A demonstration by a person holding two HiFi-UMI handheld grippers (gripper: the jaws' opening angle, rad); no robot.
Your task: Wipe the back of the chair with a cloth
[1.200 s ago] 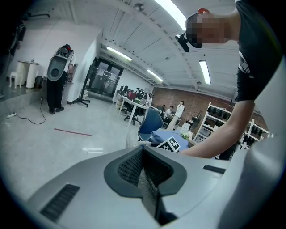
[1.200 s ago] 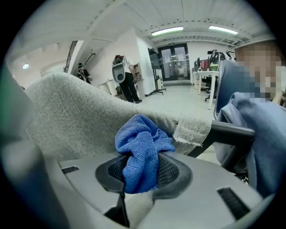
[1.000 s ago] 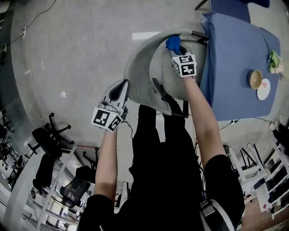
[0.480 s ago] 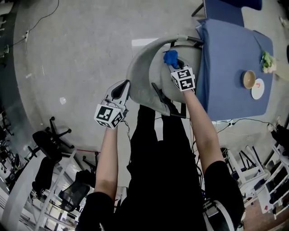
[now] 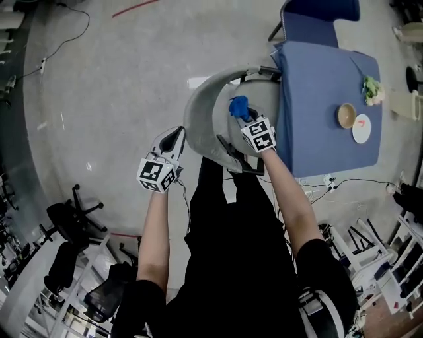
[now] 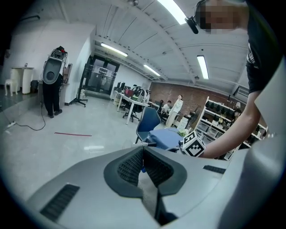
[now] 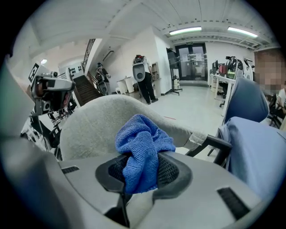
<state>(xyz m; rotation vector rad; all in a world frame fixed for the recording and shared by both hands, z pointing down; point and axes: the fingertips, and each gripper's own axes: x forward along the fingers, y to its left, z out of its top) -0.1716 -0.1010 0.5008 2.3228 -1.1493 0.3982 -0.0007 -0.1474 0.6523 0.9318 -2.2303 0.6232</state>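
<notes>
The grey chair back (image 5: 201, 109) curves in front of me, its fuzzy back (image 7: 100, 118) filling the left of the right gripper view. My right gripper (image 5: 244, 117) is shut on a bunched blue cloth (image 5: 238, 105) and holds it against the back's inner face. The cloth (image 7: 142, 147) bulges out from between the shut pads of the right gripper (image 7: 143, 174). My left gripper (image 5: 176, 136) hangs just off the back's outer left side. Its jaws are together with nothing in them, as the left gripper (image 6: 143, 151) shows in its own view.
A table with a blue cover (image 5: 324, 99) stands right of the chair and carries a bowl (image 5: 346, 115), a plate (image 5: 362, 129) and flowers (image 5: 372, 89). The chair's black armrest (image 7: 214, 145) is close to it. A blue chair (image 5: 317, 20) stands beyond; black office chairs (image 5: 69, 211) lower left.
My right gripper has drawn the blue cloth along the back's inner face towards me, away from the armrest end. The left gripper has stayed beside the back's outer side.
</notes>
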